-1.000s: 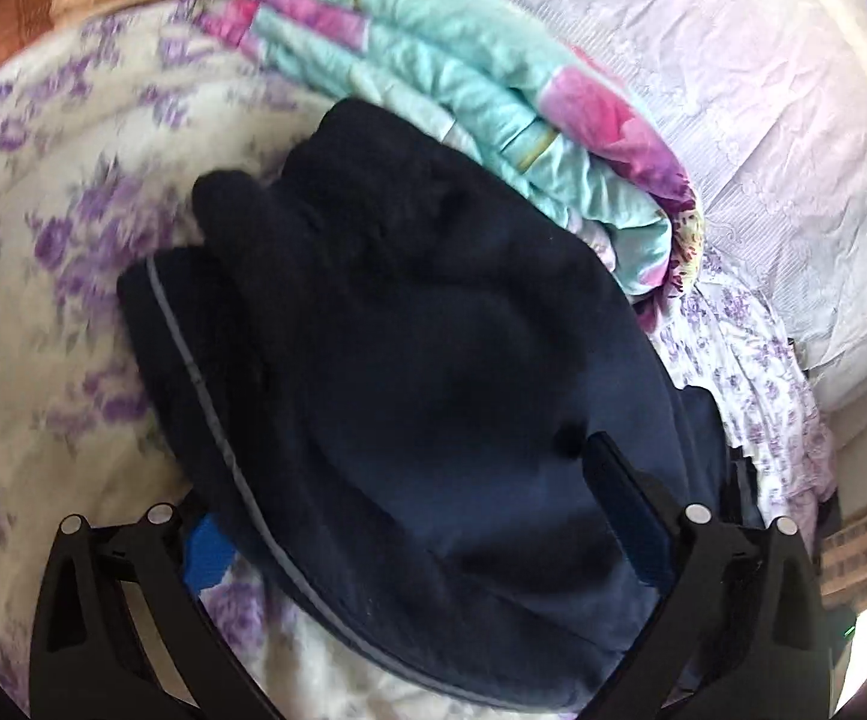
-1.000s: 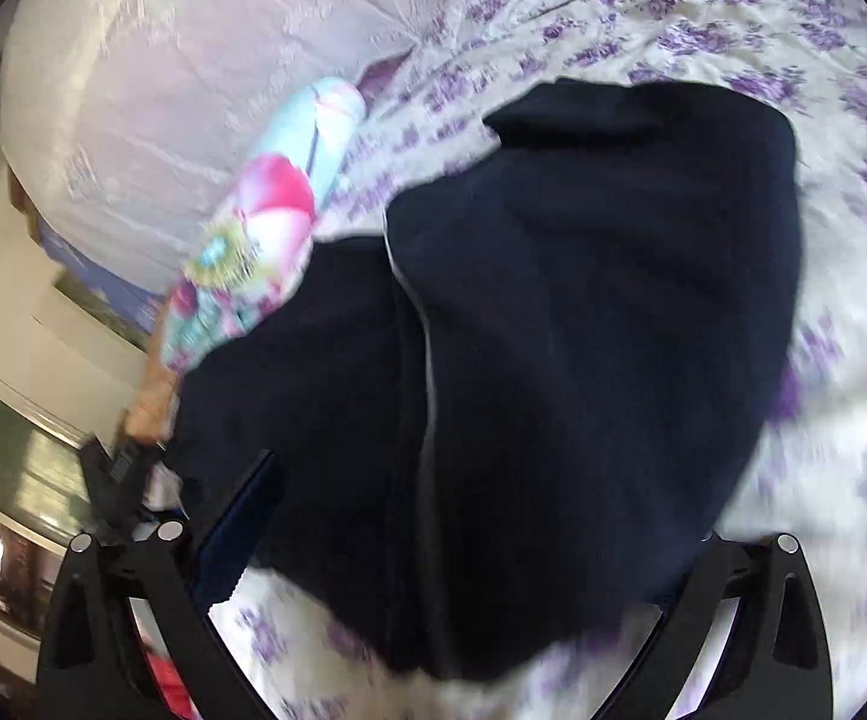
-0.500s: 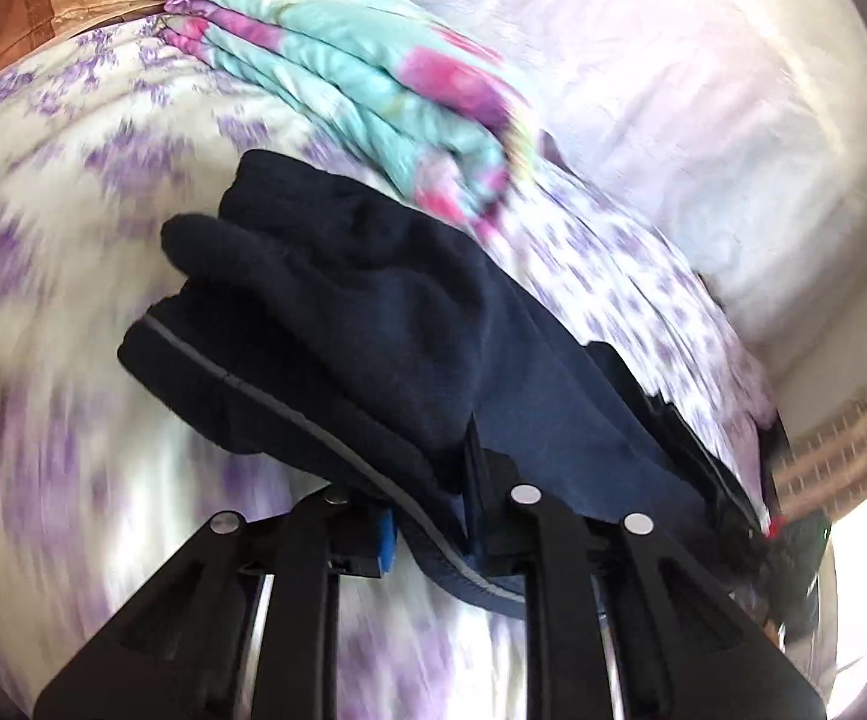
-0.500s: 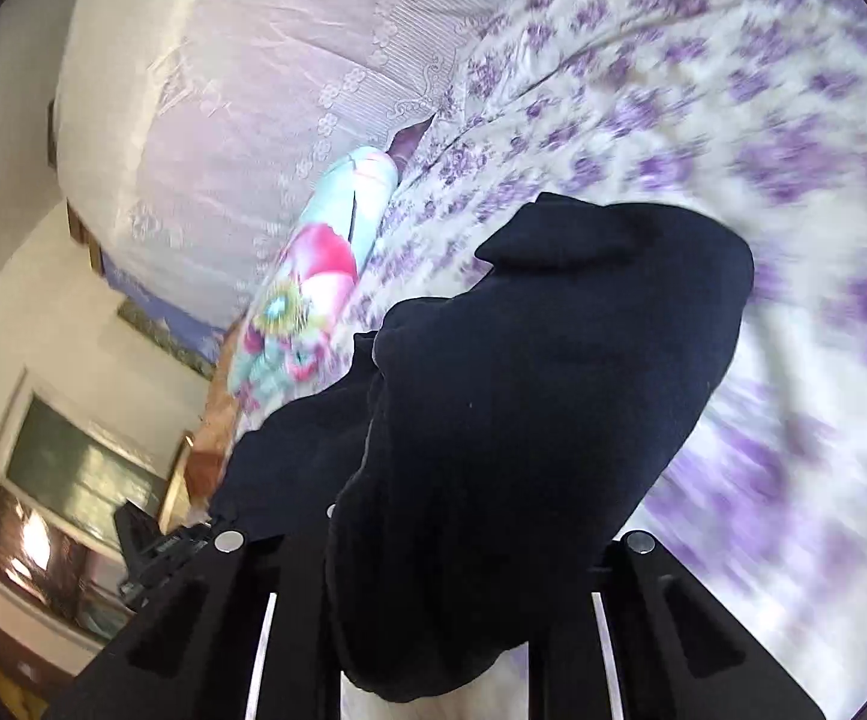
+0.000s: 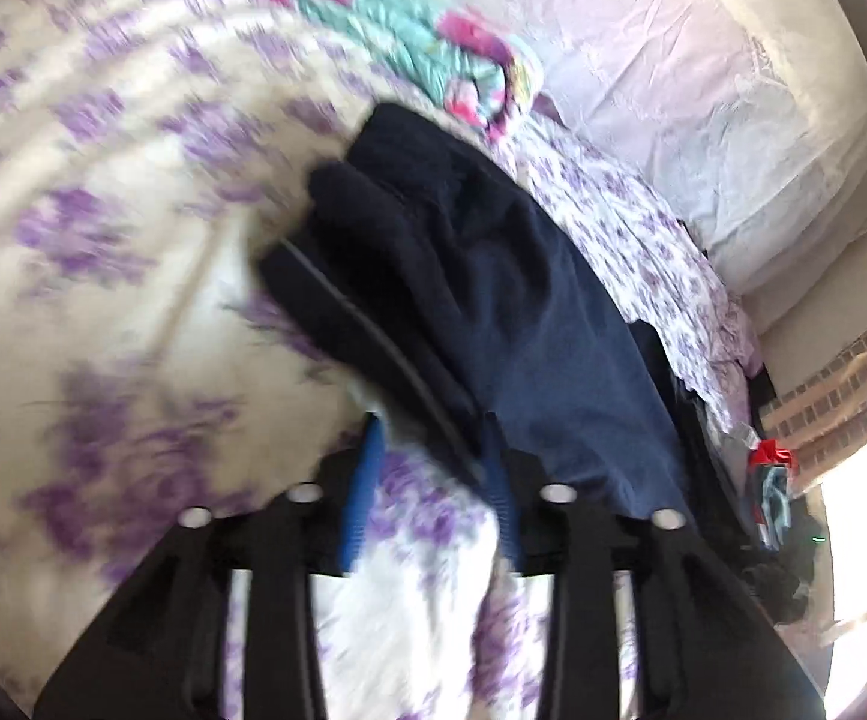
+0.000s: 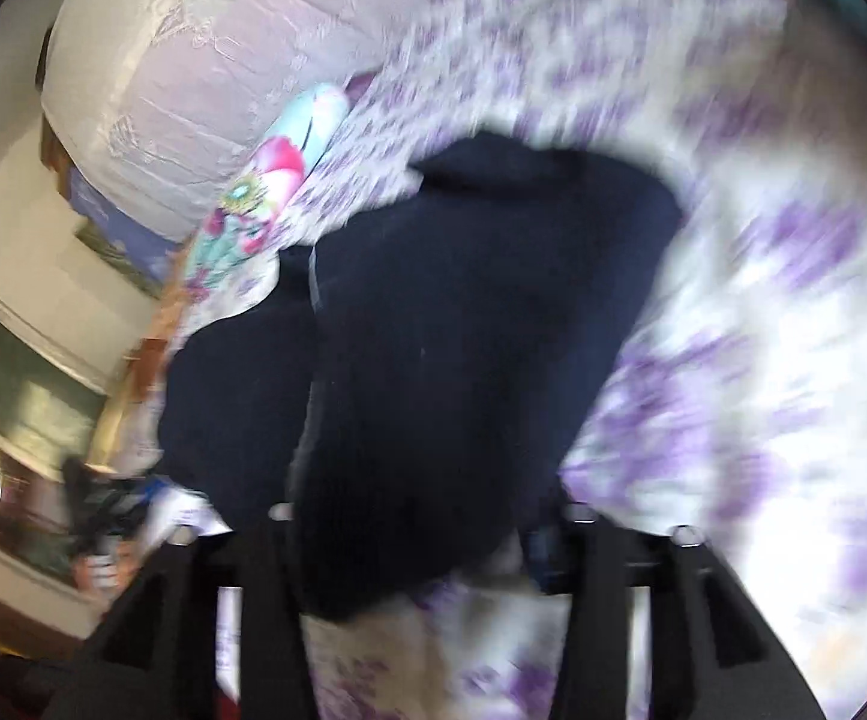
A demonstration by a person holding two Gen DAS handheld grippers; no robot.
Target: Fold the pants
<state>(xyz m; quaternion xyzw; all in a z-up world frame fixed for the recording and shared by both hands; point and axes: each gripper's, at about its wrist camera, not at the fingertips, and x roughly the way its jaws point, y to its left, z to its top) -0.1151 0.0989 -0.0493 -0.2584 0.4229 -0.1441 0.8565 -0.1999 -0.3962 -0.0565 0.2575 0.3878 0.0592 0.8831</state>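
Left wrist: one pants [image 5: 481,300] (navy), one quilt [image 5: 421,42], one bedsheet [image 5: 103,192]

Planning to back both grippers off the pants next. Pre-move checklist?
1. Left gripper released: jaws have just been opening, pants edge between them, gap beside one pad: ok.
2. Right gripper released: jaws have just been opening, pants between them, contact blurred: cannot tell.
3. Pants lying doubled on bedsheet: ok.
4. Layer ends aligned: staggered, not ok.
5. Pants apart from folded quilt: cannot tell.
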